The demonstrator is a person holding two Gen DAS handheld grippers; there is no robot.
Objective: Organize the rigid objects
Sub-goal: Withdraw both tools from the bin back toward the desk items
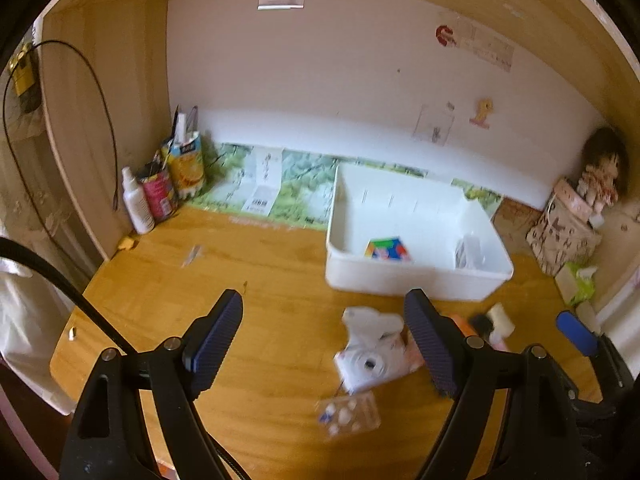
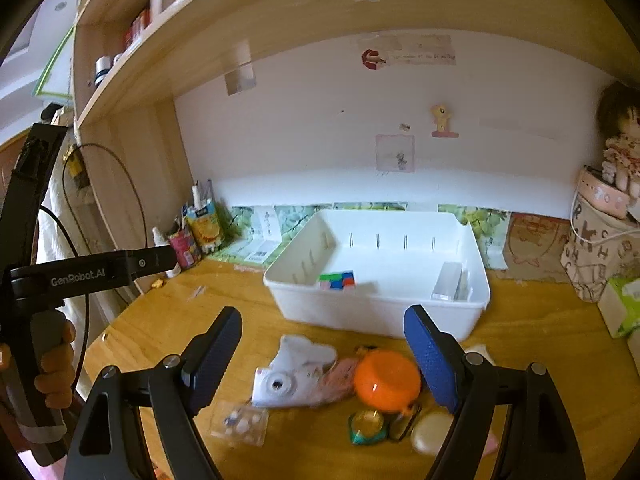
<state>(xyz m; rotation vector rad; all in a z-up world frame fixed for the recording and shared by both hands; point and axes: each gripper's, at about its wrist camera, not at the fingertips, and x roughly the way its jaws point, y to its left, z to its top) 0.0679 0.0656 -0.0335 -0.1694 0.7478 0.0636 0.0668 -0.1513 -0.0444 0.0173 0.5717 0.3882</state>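
Note:
A white bin (image 1: 404, 278) (image 2: 376, 312) stands on the wooden desk and holds a colourful puzzle cube (image 1: 387, 249) (image 2: 338, 281) and a clear box (image 2: 449, 282). In front of it lie a white instant camera (image 1: 370, 354) (image 2: 294, 378), a clear blister pack (image 1: 348, 412) (image 2: 240, 422), an orange round case (image 2: 387, 380), a green-rimmed compact (image 2: 368, 426) and a cream oval object (image 2: 432, 432). My left gripper (image 1: 324, 342) is open and empty above the camera. My right gripper (image 2: 322, 354) is open and empty above the camera and orange case.
Cartons, a can and a white bottle (image 1: 138, 200) stand at the back left corner. A doll (image 1: 600, 176) sits on a patterned bag (image 1: 560, 236) at the right. A shelf (image 2: 320, 20) overhangs the desk. The left gripper's handle (image 2: 48, 280) shows at the left.

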